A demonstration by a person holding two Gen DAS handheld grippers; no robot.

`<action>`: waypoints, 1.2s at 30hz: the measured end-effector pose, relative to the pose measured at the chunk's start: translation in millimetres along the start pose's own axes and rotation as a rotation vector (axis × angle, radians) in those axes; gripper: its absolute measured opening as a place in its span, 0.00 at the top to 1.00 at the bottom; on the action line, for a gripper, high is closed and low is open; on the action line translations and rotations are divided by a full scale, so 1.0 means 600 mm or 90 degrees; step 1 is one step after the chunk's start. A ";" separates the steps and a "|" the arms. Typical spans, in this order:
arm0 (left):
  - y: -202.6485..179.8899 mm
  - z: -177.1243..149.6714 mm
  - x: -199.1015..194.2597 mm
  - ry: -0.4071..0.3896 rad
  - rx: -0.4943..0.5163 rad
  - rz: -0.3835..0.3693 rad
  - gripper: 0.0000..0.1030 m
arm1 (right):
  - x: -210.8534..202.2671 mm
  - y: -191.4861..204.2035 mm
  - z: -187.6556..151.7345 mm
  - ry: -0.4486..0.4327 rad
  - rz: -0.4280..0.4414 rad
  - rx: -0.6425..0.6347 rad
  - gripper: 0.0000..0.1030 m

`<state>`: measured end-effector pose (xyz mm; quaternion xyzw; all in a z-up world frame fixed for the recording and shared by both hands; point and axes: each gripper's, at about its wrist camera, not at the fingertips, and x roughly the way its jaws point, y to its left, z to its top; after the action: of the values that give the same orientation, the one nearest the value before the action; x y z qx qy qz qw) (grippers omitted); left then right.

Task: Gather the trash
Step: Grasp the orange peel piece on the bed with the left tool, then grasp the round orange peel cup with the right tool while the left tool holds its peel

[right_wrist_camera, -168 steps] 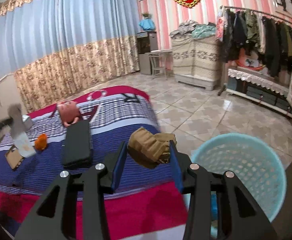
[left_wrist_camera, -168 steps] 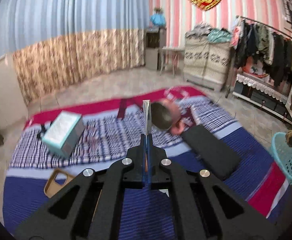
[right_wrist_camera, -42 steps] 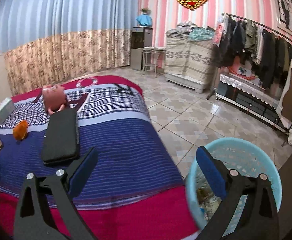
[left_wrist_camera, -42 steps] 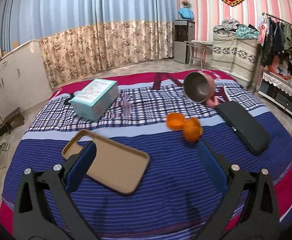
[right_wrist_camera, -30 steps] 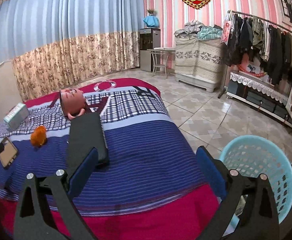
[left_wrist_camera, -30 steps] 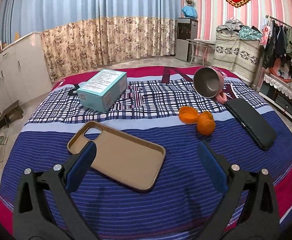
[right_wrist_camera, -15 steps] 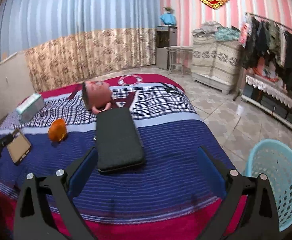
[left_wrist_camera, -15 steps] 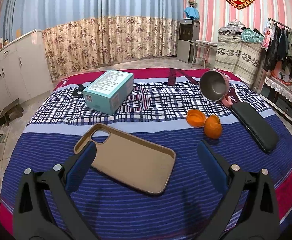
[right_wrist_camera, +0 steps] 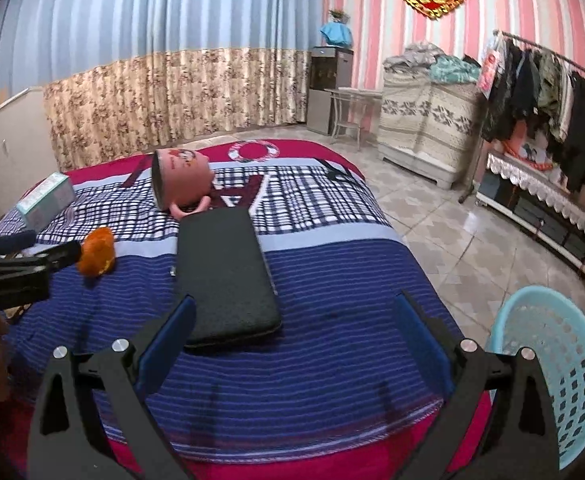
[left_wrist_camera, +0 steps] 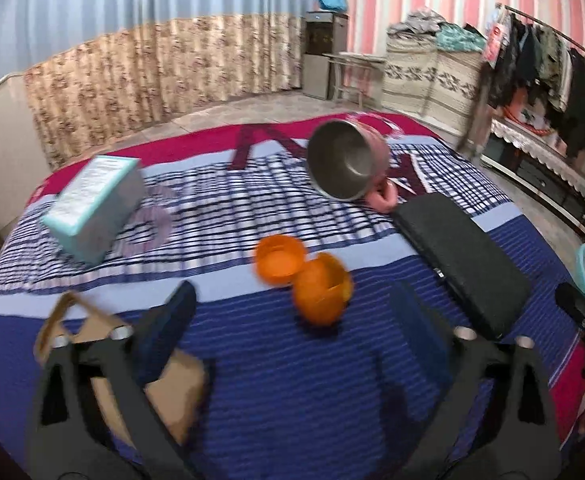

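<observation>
Left wrist view, counts on the bed [left_wrist_camera: 332,400]: two orange peel pieces [left_wrist_camera: 304,276], joined or touching, one tan phone case [left_wrist_camera: 172,384], one teal box [left_wrist_camera: 92,208], one metal-lined pink pot [left_wrist_camera: 344,160] tipped on its side, one black flat case [left_wrist_camera: 460,264]. One light-blue laundry-style basket [right_wrist_camera: 548,376] sits on the floor off the bed's near right corner in the right wrist view.

Left gripper [left_wrist_camera: 292,320]: jaws wide but closing, nothing pinched. The peel sits just ahead of the fingertips, roughly centred between them, not touching either pad. The phone case lies under and behind the left finger. The frame is motion-blurred.

Right gripper [right_wrist_camera: 292,320]: jaws spread wide, empty, touching nothing. The black case lies just ahead of its left finger, the basket to the right past its right finger. The left gripper's fingers show at the far left of this view, tips right by the peel [right_wrist_camera: 96,250].

Versus half a second ago: the left gripper has swung right and forward, so the peel has gone from ahead-right to dead ahead, and the phone case has slid from between the fingers to behind the left one. Jaw gap is slightly narrower. The right gripper's view is nearly unchanged. Objects on the bed have not moved.
</observation>
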<state>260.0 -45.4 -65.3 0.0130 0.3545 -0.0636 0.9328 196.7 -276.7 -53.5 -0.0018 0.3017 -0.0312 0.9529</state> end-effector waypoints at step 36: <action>0.263 -0.065 -0.030 -0.040 -0.139 0.144 0.81 | 0.130 0.290 0.059 0.080 0.168 -0.143 0.07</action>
<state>241.2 115.6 -85.8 -0.0508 0.3260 0.0806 0.9405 291.1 -108.1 -73.2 -0.0669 0.3597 0.1283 0.9218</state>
